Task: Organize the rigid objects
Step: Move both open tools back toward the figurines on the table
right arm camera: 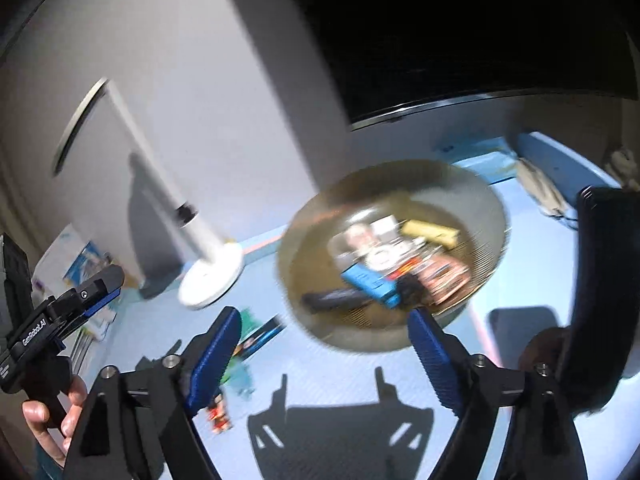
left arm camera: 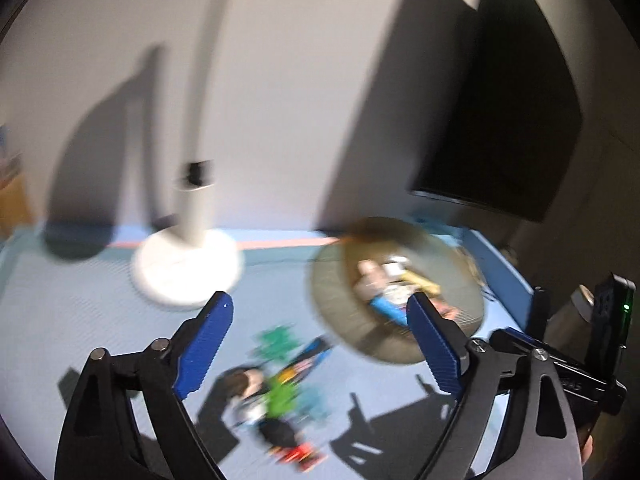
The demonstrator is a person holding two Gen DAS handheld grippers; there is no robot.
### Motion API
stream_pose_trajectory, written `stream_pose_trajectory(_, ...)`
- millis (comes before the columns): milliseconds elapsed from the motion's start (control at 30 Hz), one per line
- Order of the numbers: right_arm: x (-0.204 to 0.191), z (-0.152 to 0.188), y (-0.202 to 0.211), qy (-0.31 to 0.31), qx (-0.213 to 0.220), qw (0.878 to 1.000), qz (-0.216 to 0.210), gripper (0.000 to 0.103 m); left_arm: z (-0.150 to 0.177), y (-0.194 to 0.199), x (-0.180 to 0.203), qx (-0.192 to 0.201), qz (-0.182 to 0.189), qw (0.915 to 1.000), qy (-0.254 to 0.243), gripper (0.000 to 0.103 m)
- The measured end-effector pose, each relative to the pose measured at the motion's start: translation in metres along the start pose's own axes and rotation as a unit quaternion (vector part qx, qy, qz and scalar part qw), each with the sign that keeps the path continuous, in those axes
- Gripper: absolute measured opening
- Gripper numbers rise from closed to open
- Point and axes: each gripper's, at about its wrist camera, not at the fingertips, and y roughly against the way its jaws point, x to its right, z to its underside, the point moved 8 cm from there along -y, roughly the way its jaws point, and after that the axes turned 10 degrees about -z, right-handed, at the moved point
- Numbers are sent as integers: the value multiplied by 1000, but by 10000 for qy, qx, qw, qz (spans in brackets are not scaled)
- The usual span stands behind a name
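A round woven basket [left arm camera: 332,304] [right arm camera: 304,248] sits on the light blue table and holds several small items, among them a blue box [right arm camera: 370,282] and a yellow bar [right arm camera: 430,232]. Loose toys lie in a pile in front of it: a green piece [left arm camera: 282,394], a red piece [left arm camera: 300,454] [right arm camera: 218,420] and a flat dark blue pack [left arm camera: 308,356] [right arm camera: 260,336]. My left gripper [left arm camera: 320,344] is open and empty above the pile. My right gripper [right arm camera: 324,354] is open and empty, near the basket's front rim. Both views are blurred.
A white lamp with a round base [left arm camera: 186,270] [right arm camera: 210,278] stands at the back left. A dark monitor [left arm camera: 504,112] [right arm camera: 460,32] hangs behind the basket. A dark phone-like slab [right arm camera: 520,332] lies right of the basket. Booklets [right arm camera: 76,264] lie at the far left.
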Motion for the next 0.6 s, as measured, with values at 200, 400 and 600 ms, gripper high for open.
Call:
stream_pose_trajectory(200,-45,57,-30,287,-465,9985,-94,85,56,17,-107,-282,-808,9927,855,95)
stream_pose_trajectory(400,-61,99,-61,775,-733,9938,323,85,94,18,-158,-380,-1272,9869,914,94)
stream_pose_trajectory(600,-62,122,-78,1007,-904,9892,567,85,119,5,-158,-365,-1406,9878,563,95)
